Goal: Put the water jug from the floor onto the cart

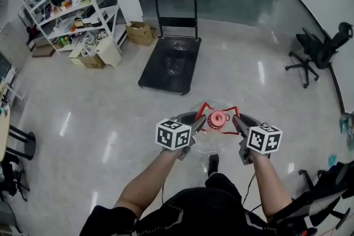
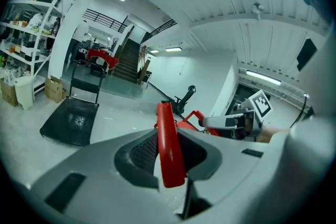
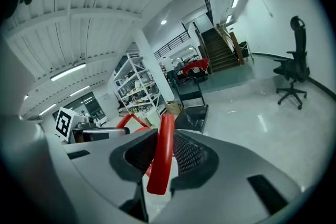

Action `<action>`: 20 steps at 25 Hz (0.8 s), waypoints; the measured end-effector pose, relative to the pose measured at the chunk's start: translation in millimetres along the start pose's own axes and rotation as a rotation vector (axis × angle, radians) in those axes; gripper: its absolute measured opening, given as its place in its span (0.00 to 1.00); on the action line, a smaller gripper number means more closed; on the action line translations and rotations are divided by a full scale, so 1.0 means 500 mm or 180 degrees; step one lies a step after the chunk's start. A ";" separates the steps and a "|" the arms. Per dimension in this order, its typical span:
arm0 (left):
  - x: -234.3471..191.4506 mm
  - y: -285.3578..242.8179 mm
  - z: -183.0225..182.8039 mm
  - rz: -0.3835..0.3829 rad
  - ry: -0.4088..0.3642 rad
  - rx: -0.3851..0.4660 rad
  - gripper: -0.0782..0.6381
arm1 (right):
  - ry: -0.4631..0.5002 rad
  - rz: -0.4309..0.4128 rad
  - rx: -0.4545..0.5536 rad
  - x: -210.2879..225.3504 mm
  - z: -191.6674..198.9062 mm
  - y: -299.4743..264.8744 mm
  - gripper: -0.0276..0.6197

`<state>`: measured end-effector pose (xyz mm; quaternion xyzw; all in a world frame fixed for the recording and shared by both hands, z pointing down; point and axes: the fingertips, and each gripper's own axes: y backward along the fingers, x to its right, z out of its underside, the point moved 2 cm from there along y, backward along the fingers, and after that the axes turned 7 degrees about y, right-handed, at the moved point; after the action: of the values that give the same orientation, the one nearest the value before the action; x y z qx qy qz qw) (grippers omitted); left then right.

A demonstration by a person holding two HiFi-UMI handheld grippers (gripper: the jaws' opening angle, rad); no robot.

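Water jug (image 1: 213, 140) hangs between both hands, seemingly lifted off the floor (image 1: 99, 119), well short of the cart (image 1: 170, 63) ahead. Left hand-held gripper (image 1: 201, 120) and right hand-held gripper (image 1: 237, 119) each pinch a red handle strap (image 2: 169, 149). Clear-walled and probably heavy, it may sway; those stiff straps look the surest hold.

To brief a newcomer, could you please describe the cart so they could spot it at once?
Start at the white shelving on the left. Just right of the cardboard box beside it stands the cart, the only flat black platform with an upright handle.
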<state>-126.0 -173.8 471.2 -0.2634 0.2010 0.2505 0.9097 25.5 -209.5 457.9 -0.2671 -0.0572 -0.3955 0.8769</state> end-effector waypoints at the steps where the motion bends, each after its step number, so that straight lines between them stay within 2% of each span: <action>1: -0.026 -0.004 -0.015 -0.0053 0.0013 0.0014 0.22 | 0.0009 -0.0059 -0.0013 0.002 -0.012 -0.032 0.18; 8: -0.218 -0.048 -0.123 -0.0476 0.0215 0.0182 0.22 | 0.0213 -0.0507 -0.0106 0.025 -0.111 -0.275 0.18; 12: -0.296 -0.071 -0.222 -0.0692 0.0233 0.0350 0.22 | 0.0386 -0.0770 -0.0110 0.043 -0.207 -0.386 0.18; 15: -0.348 -0.104 -0.296 -0.0797 0.0225 0.0484 0.22 | 0.0477 -0.0882 -0.0075 0.070 -0.280 -0.463 0.18; 20: -0.440 -0.138 -0.396 -0.0903 0.0219 0.0559 0.22 | 0.0524 -0.0978 -0.0062 0.090 -0.369 -0.588 0.18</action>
<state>-308.3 -416.5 452.2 -0.2170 0.2140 0.0919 0.9480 -177.0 -494.1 439.6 -0.2304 -0.0215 -0.5459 0.8053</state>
